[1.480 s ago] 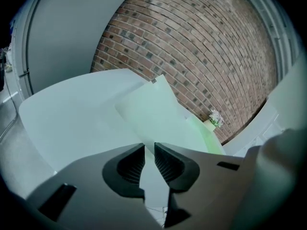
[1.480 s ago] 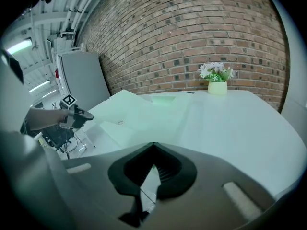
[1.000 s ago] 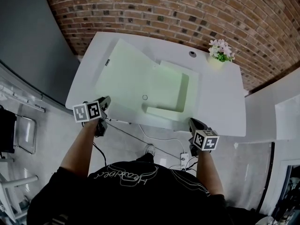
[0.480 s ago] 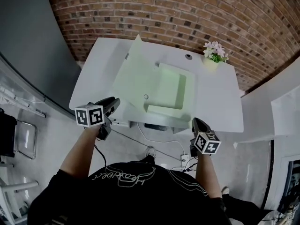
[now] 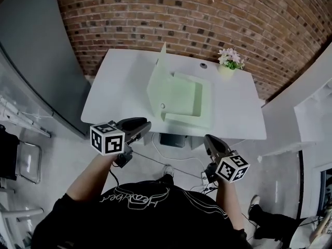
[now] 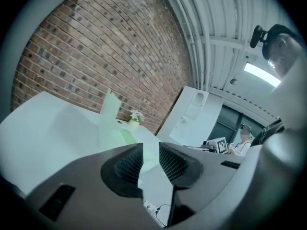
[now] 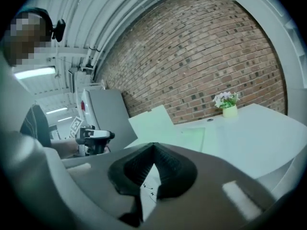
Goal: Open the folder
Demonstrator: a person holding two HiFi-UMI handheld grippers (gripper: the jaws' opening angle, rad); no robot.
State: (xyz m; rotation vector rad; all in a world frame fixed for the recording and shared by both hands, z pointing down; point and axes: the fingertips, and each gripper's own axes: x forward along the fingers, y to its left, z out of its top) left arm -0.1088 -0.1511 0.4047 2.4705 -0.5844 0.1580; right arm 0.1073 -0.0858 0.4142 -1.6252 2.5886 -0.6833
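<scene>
The pale green folder (image 5: 187, 100) lies on the white table (image 5: 119, 87), its front cover (image 5: 158, 84) standing upright along the left side. The cover also shows in the left gripper view (image 6: 109, 111) and the right gripper view (image 7: 153, 121). My left gripper (image 5: 145, 124) hangs in front of the table's near edge, clear of the folder. Its jaws have just been opening and stand apart with nothing between them (image 6: 150, 150). My right gripper (image 5: 207, 139) is off the near edge too, its tips meeting on nothing (image 7: 153, 147).
A small pot of pink flowers (image 5: 226, 61) stands at the table's far right corner. Brick wall behind, grey panel (image 5: 31, 61) at left. Cables and a dark box (image 5: 174, 139) lie under the table. A person's foot (image 5: 270, 222) is at the lower right.
The folder's cover, lying flat to the left a second ago, has swung up to vertical. Both grippers have drawn back from the table edge and risen.
</scene>
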